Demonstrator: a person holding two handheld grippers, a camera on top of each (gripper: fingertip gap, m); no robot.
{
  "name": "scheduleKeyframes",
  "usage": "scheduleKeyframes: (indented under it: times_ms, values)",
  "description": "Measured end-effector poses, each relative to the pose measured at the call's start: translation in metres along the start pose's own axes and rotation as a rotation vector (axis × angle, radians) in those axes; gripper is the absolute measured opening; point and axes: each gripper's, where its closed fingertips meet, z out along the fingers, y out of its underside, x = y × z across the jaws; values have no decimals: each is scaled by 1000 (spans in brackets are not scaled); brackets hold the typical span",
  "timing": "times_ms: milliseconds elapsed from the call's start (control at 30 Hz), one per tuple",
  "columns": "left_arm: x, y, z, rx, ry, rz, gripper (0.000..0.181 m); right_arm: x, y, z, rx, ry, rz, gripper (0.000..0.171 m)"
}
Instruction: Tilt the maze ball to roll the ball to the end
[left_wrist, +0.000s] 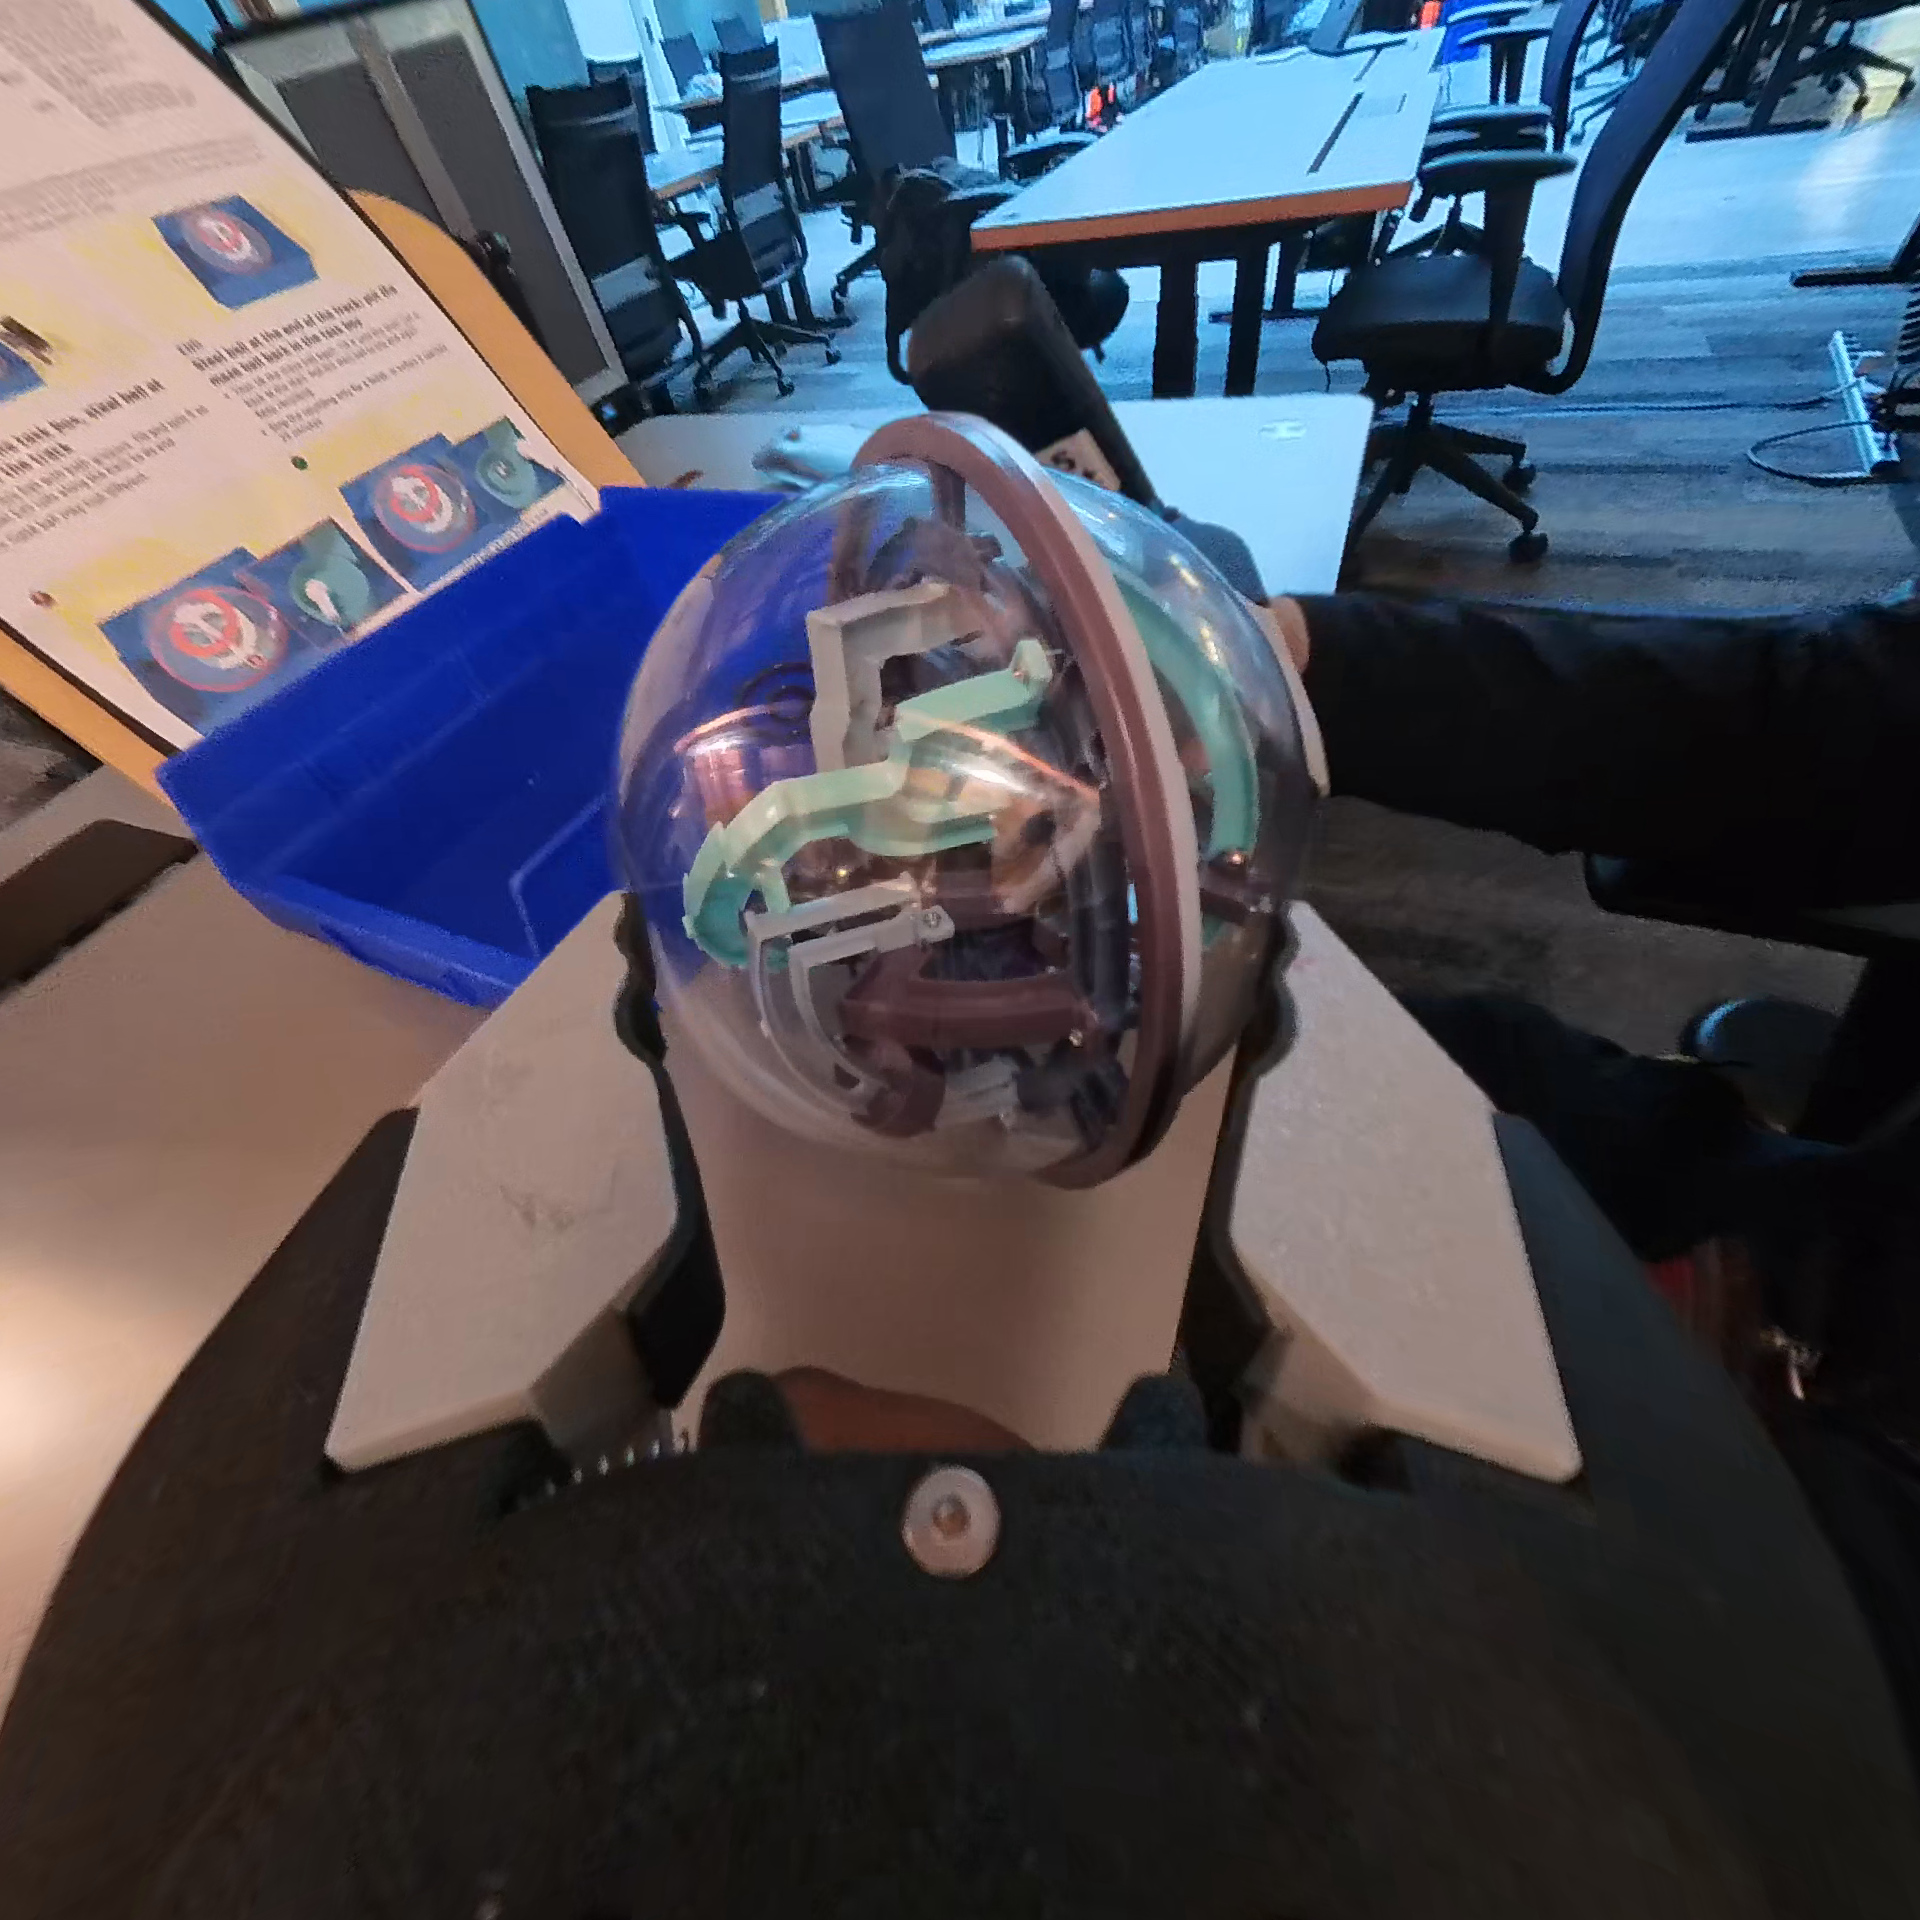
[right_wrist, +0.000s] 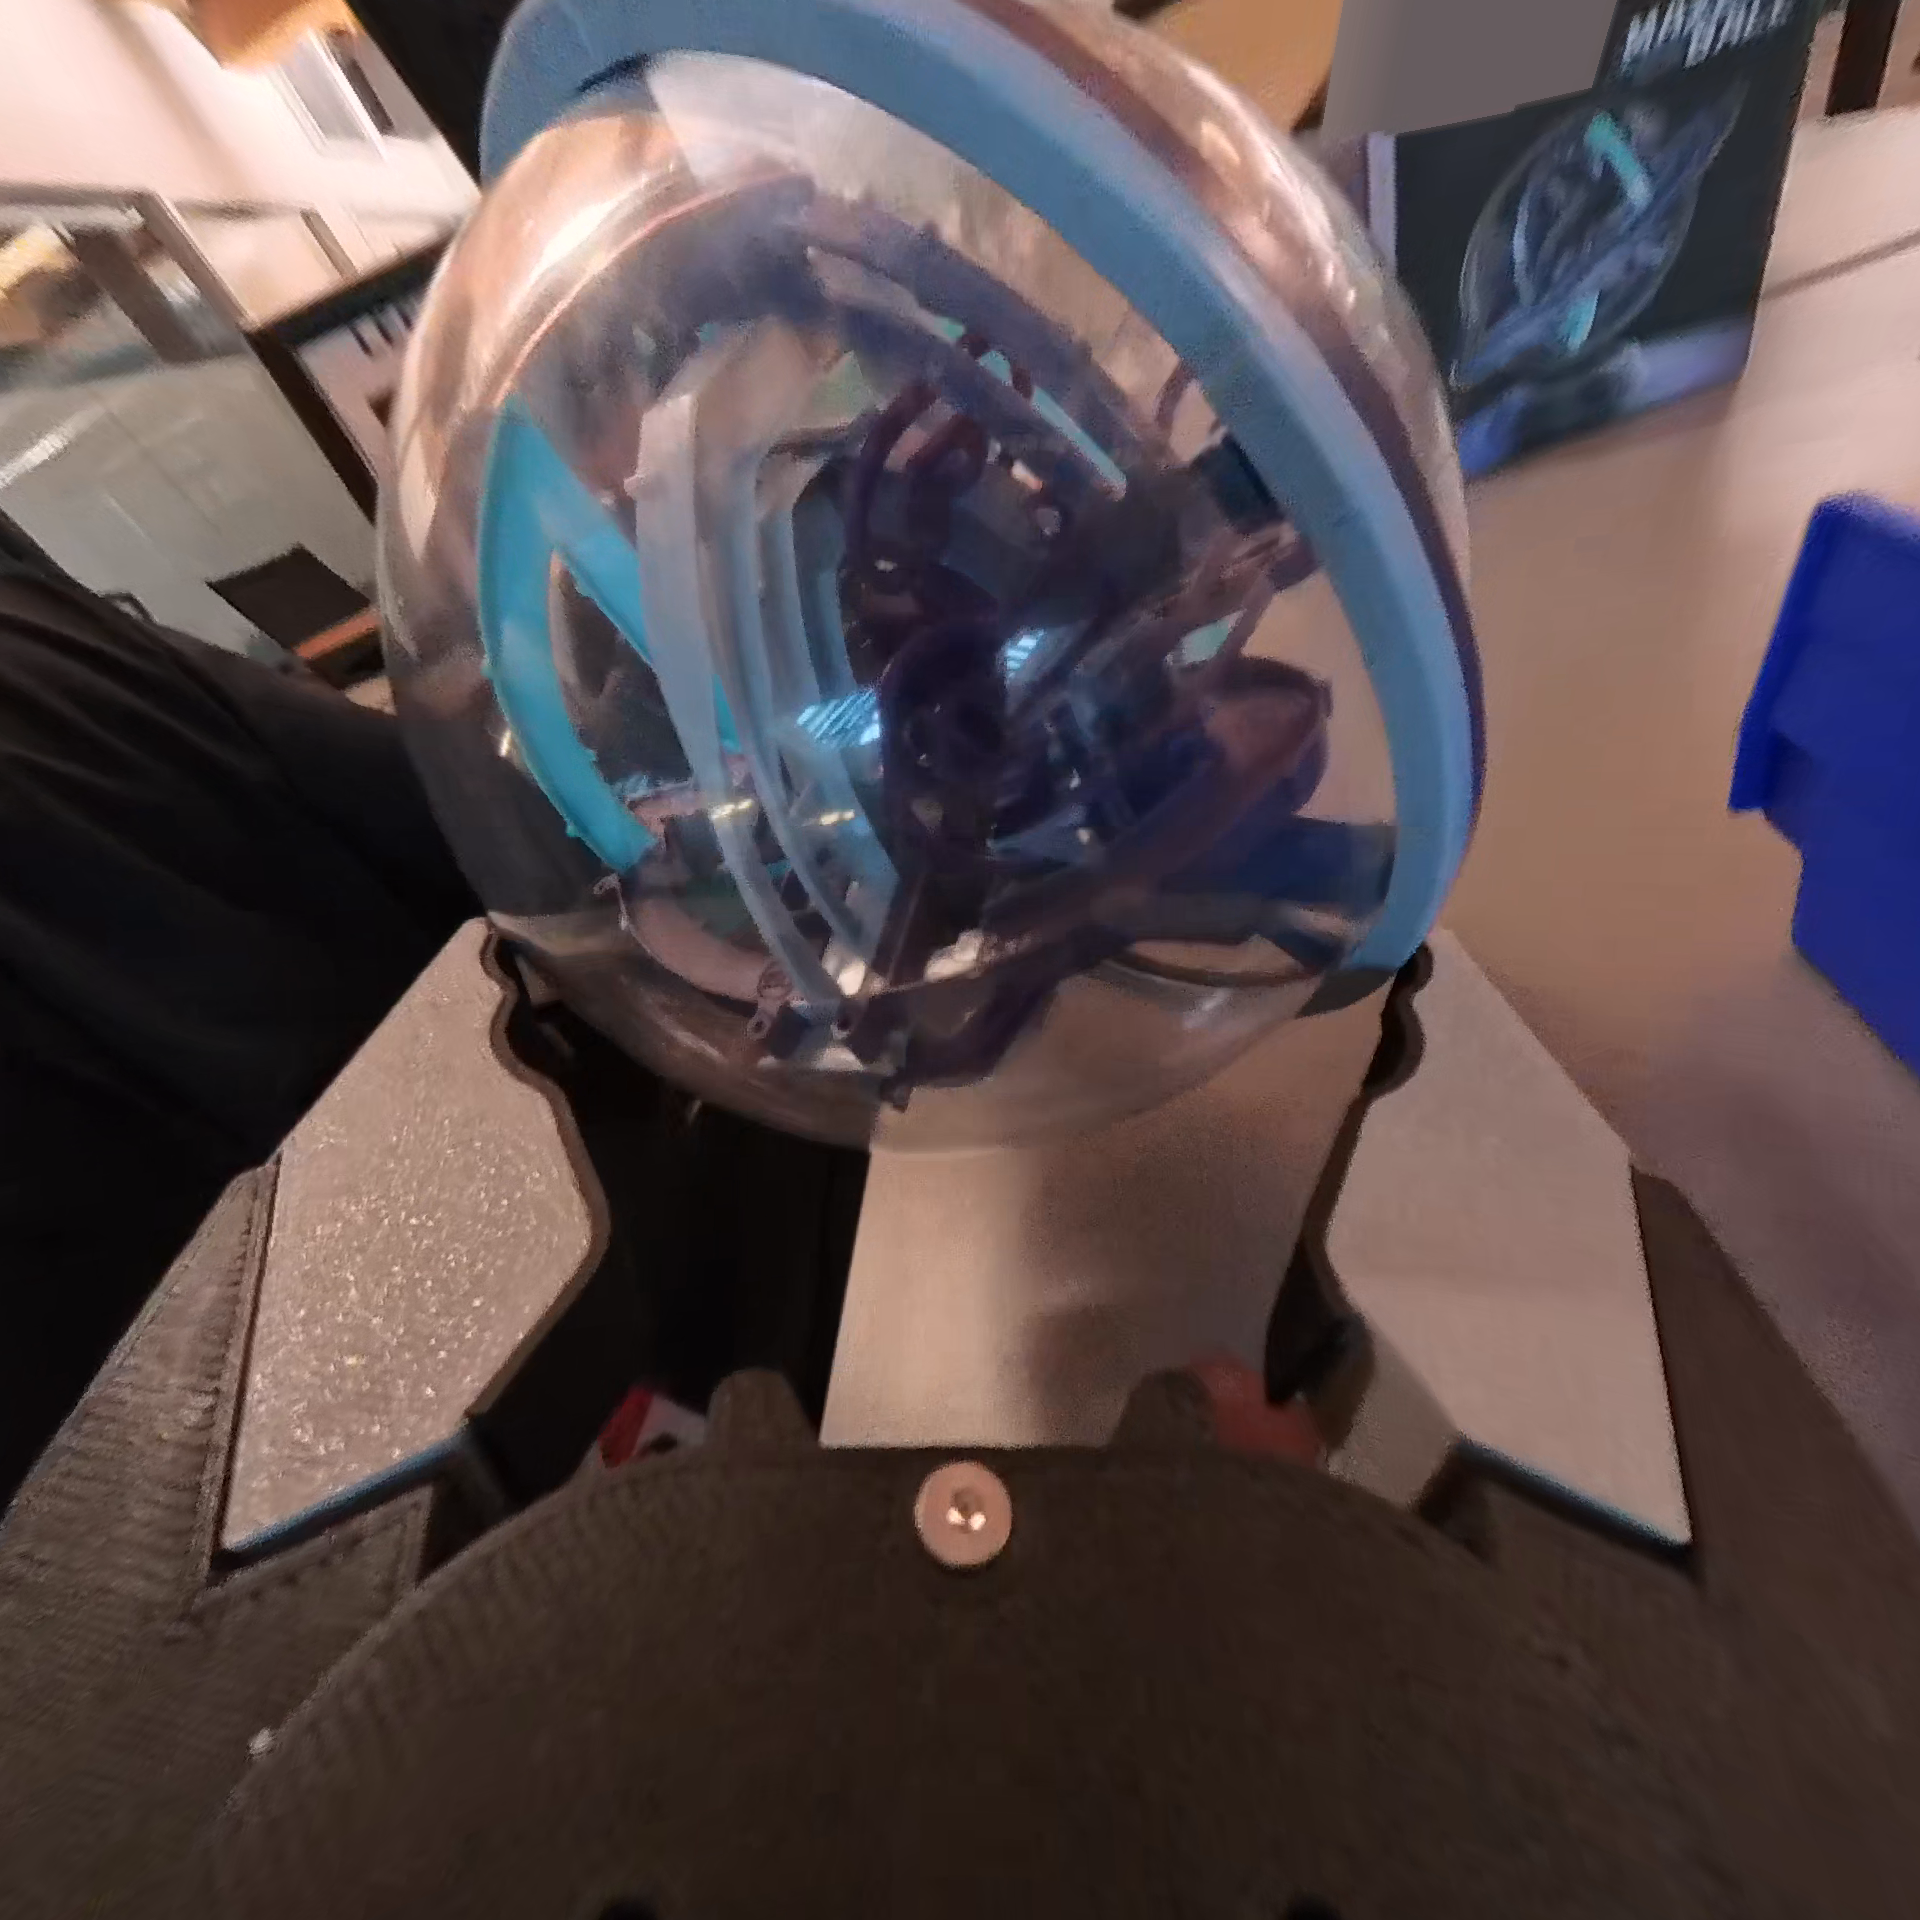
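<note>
The maze ball (left_wrist: 961, 821) is held up off the table (left_wrist: 208, 1195), pinched between both grippers from opposite sides. The left gripper (left_wrist: 951, 966) has its fingers (left_wrist: 649, 997) spread wide and pressed against the lower flanks of the sphere; the right gripper (right_wrist: 951, 997) holds it the same way from the other side.

A sphere has no long axis. The best cue is its ring (left_wrist: 1101, 748), which runs steeply from upper left to lower right in the left wrist view, so the seam plane stands nearly upright, tipped a little. The tracks (left_wrist: 790, 831) inside curve in several directions. I cannot find the small ball inside in either view.

Risks, as I judge them: the clear shell is smooth and curved, and both grips sit low, so a fast tilt could let it slip or turn in the pads. If the two grippers rotate out of step, one could lose contact. Too sharp a tilt could throw the small ball off its track. The right wrist view is blurred, so fine tracking is poor.

Left and beyond sits a blue bin (left_wrist: 436, 769), with an instruction sheet (left_wrist: 208, 364) leaning behind it. A dark sleeve (left_wrist: 1600, 727) reaches in from the right.
</note>
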Motion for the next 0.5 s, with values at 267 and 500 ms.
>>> scheduleKeyframes:
  times_ms: [267,500]
  values:
    - [-5,32,5,-25,55,-17,115,15,36,10,-205,88,31,157]
    - [-7,34,4,17,129,-40,113,17,57,17,-332,130,52,157]
